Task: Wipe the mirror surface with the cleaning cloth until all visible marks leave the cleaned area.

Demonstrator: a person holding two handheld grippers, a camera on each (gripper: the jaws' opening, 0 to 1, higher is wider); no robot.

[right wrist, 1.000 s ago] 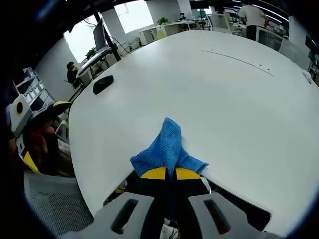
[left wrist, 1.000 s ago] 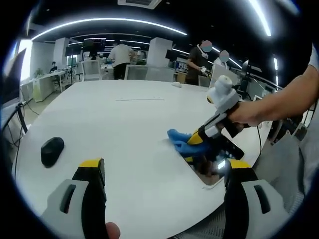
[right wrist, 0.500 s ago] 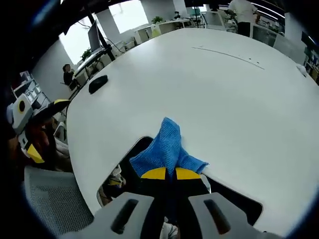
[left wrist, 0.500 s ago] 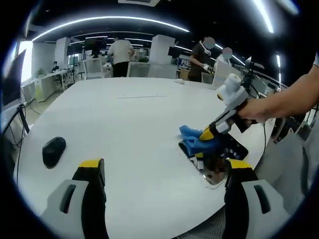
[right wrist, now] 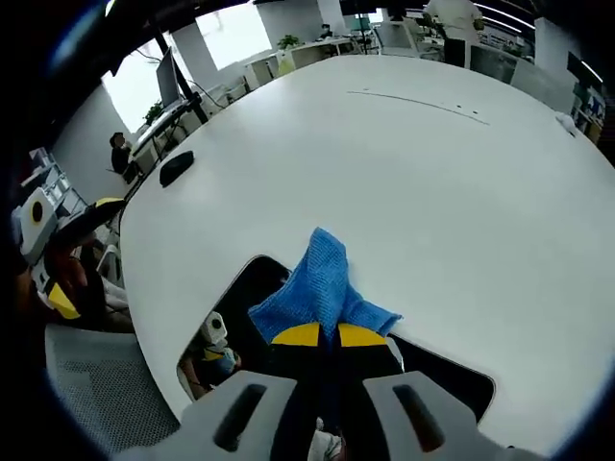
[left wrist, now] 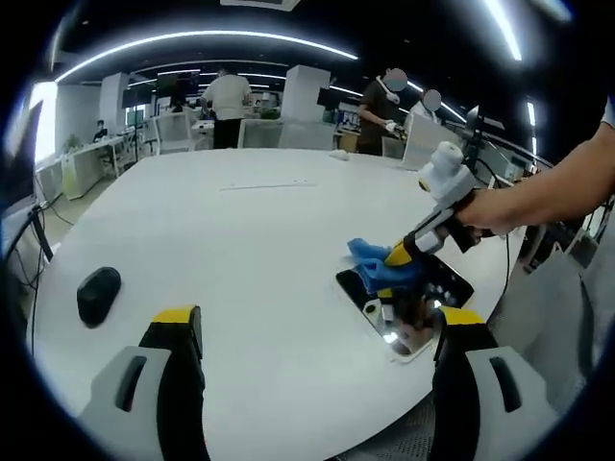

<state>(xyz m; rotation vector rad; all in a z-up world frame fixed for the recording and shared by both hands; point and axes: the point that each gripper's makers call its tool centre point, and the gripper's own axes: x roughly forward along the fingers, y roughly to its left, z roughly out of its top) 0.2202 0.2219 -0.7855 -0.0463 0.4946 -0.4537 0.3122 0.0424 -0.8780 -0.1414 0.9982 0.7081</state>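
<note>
Mirror: dark rectangular panel lying flat on the white table, near the table edge; lower right of centre in the left gripper view, bottom centre in the right gripper view.
Cleaning cloth: blue, bunched; one end pinched in the tongs, the rest resting on the mirror's far edge and the table beside it.
Right tongs: clenched on the cleaning cloth; also at centre right of the left gripper view, held by a hand.
Left tongs: released, jaws wide apart, nothing between them, clear of the mirror.
Progress: wiping judged under way; cloth is at one end of the mirror. Remaining marks cannot be told; the surface reflects the room.
Containers: no container visible.
Other item: black computer mouse, left of frame, well apart from the mirror.
</note>
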